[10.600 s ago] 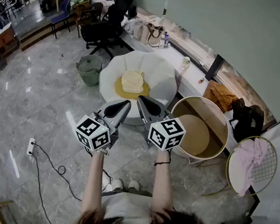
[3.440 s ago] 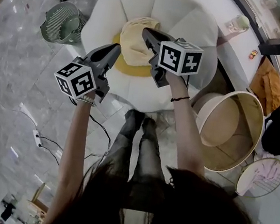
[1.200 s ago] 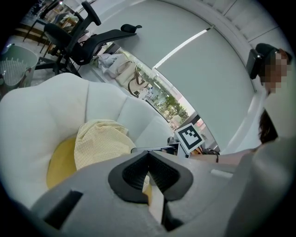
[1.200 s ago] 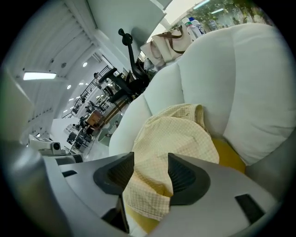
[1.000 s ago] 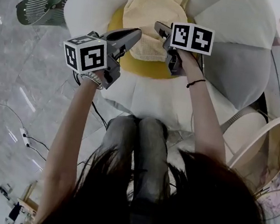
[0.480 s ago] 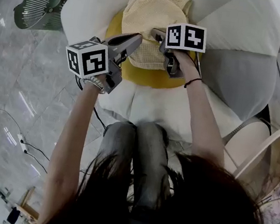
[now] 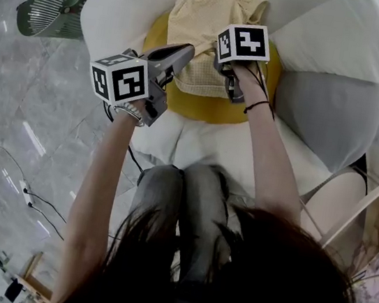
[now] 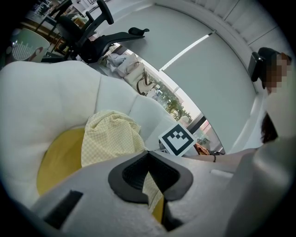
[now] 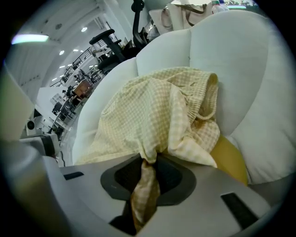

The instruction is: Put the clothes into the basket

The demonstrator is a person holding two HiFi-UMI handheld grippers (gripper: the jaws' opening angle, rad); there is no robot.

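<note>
- While the yellow checked garment (image 7: 211,16) lies bunched on the yellow seat cushion (image 7: 204,103), toward the back edge of the white petal-shaped chair (image 7: 333,42), nothing has gone into the basket (image 7: 350,207), as far as its visible part shows.
- The right gripper (image 9: 150,159) has just been closing its jaws. They now stand narrow, pinched on a fold at the garment's near edge, and a tail of cloth hangs down through the gap behind the pads.
- The left gripper (image 7: 188,49) has its jaws together with nothing caught in them. Its tips sit just beside the garment's left edge, above the cushion's left rim, and the cloth seen past them lies beyond the grip.
- The basket stands on the floor off the chair's right side, well apart from the garment. Only part of its rim and inner wall shows in the head view.
- By my reading, the pick-up is at its very start: the grip is made, but the cloth is not lifted and most of it rests on the cushion.
- What is left is to raise the garment clear of the chair, carry it over the right edge to the basket and let go there. Whether other clothes wait, I cannot tell.
- The left gripper may need to take the free side, since loose cloth will droop and could drag over the chair's edge.
</note>
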